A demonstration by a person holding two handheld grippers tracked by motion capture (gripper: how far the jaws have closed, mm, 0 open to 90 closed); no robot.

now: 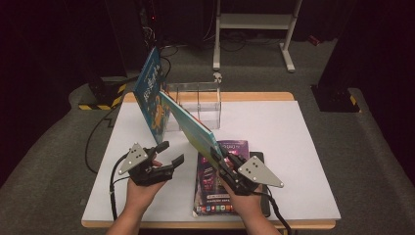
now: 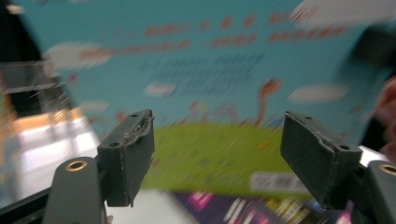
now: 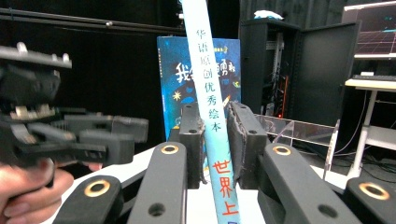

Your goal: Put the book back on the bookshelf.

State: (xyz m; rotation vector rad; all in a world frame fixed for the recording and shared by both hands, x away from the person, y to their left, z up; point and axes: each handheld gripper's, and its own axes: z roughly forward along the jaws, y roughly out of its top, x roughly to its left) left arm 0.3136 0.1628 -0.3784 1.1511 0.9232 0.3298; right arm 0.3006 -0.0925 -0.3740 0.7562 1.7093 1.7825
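Here, the teal picture book [image 1: 188,125] is pinched at its spine by the right gripper [image 1: 221,157] and held tilted above the table [image 1: 293,147]. The left gripper [image 1: 171,152] is spread open just beside it, holding nothing.

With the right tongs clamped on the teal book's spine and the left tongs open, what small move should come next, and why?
Probably swing the teal book upright toward the clear rack. The right tongs grip its spine, it hangs tilted above the purple book, and the blue book already stands beside the rack. The left tongs are open, holding nothing.
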